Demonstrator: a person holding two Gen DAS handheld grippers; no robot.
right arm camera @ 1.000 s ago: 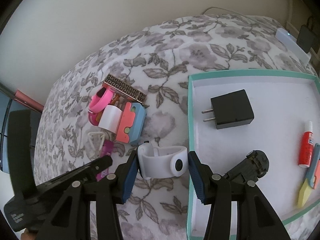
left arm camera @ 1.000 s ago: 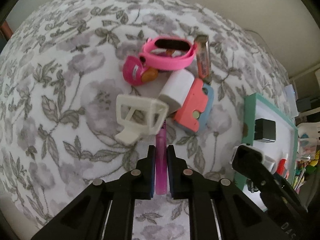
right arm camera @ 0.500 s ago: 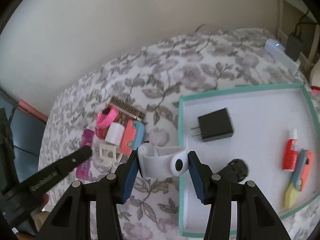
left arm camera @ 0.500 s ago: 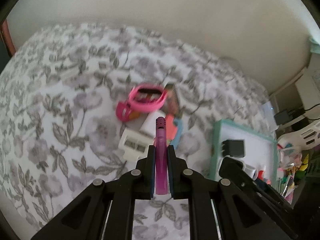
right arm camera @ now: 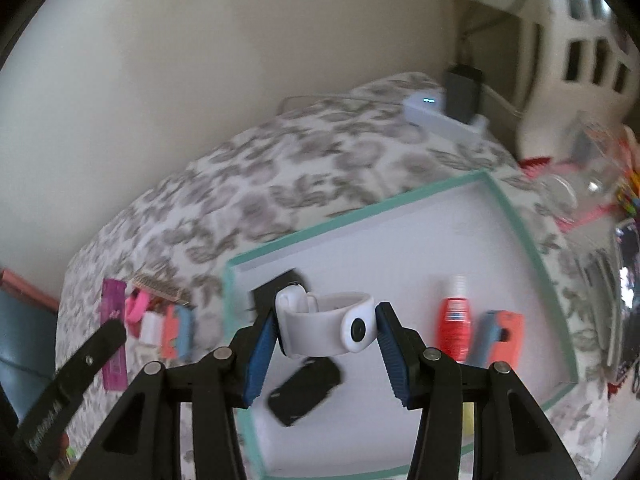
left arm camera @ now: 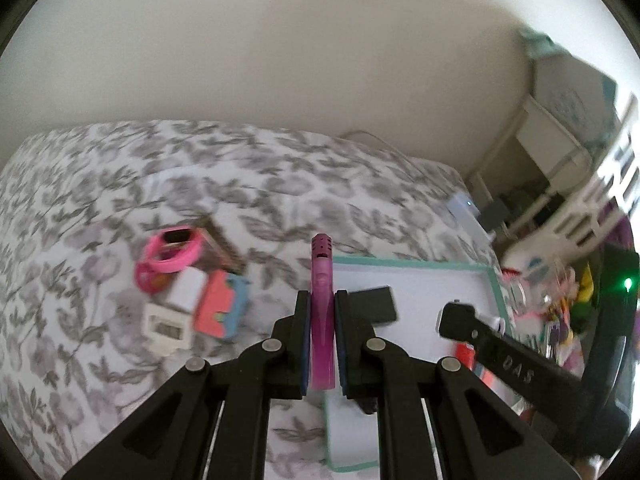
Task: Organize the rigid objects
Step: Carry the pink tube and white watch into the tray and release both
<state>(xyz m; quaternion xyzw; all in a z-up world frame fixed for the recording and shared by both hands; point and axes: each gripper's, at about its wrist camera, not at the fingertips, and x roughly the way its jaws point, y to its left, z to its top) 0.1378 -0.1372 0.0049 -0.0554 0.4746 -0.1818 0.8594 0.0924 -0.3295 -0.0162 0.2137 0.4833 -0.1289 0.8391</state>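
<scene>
I have the translucent purple plastic stick with a perforated tip (left arm camera: 322, 300) clamped between the pads of the left gripper (left arm camera: 322, 322), jaws nearly together, stick pointing forward, lifted clear of the floral grey-and-white bedspread (left arm camera: 120, 184). The right gripper (right arm camera: 326, 334) is partway open and pressed on both ends of the white curved plastic band with a black button (right arm camera: 326, 326), held above the shallow white tray with a teal rim (right arm camera: 520, 224). In the tray: a black plug adapter (left arm camera: 374, 304), a black oblong object (right arm camera: 306, 394), a red bottle with a white cap (right arm camera: 454, 326), a coral-and-blue cutter (right arm camera: 502, 330). On the bedspread, beyond the tray's left edge, lies a pile: pink wristband (left arm camera: 170, 256), white block (left arm camera: 186, 290), coral-and-blue piece (left arm camera: 222, 310), cream frame (left arm camera: 166, 328), brown patterned bar (left arm camera: 224, 246). Both views are blurred.
</scene>
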